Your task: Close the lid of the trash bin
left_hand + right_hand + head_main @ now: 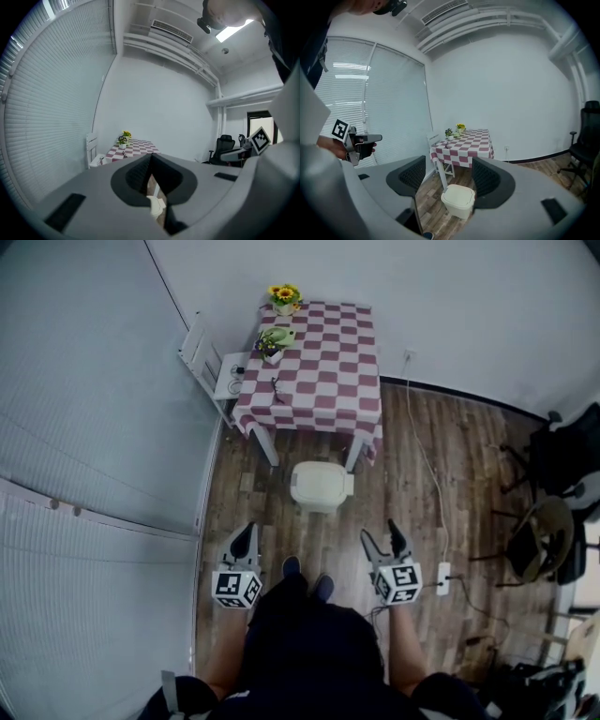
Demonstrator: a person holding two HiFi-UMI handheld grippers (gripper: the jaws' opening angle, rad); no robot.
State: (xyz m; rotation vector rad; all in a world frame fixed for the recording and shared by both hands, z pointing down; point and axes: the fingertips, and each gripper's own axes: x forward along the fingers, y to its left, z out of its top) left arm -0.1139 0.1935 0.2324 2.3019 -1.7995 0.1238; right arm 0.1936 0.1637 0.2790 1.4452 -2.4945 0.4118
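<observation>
Before the checked worktop (323, 371), the cream trash bin (319, 486) stands on the floor, lid apparently down, well ahead of your left gripper (242, 542), jaws together, and right gripper (380, 535), jaws wide and empty; check it sits flush, pressing gently only if needed.

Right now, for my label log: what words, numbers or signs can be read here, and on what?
No text can be read.
The cube on the left gripper and the cube on the right gripper: square patterns, no letters.
The trash bin: plain, no label shows.
</observation>
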